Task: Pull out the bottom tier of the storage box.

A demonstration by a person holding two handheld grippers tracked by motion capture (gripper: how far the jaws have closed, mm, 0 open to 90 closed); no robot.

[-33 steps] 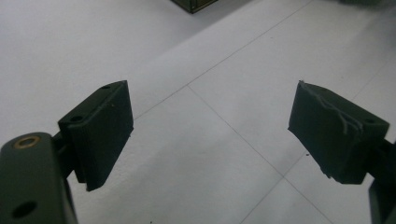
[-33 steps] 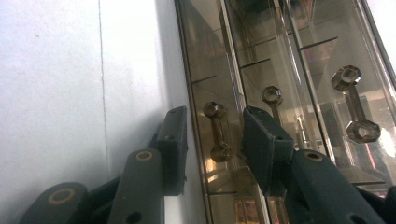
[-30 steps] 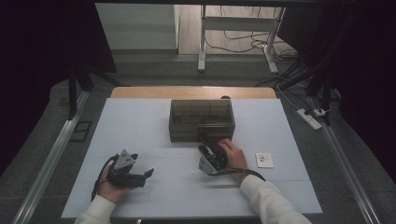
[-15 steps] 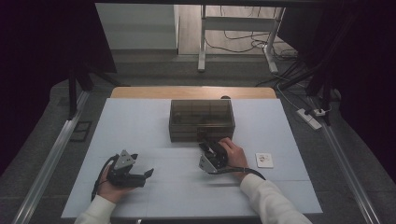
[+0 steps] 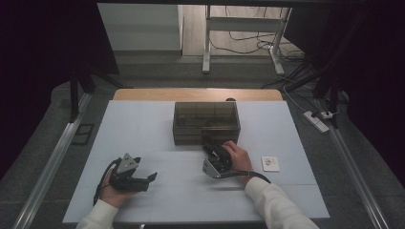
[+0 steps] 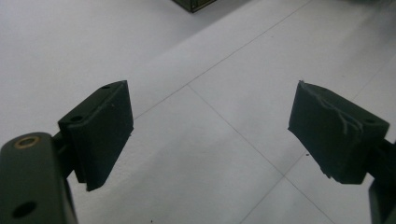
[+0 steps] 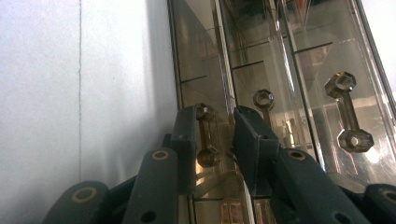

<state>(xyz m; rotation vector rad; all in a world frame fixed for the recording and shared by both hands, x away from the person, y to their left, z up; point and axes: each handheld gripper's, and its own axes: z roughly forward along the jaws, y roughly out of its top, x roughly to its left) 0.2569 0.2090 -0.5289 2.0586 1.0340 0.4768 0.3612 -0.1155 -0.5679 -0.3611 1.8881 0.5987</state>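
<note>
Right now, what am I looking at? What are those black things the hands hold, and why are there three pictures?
A person sits at a white table and holds a grabbing tool in each hand. Each tool has two black fingers that squeeze together. One picture comes from a camera up high that looks down. The other two come from little cameras riding on the tools.

On the table stands a see-through brown box of drawers, and a small white card lies to its right.

The left gripper rests with its fingers wide apart and nothing between them. The right gripper is at the box front. Its fingers have just been closing around a drawer handle, a little bar with knobby ends. Whether they squeeze it yet is hard to tell.
</note>
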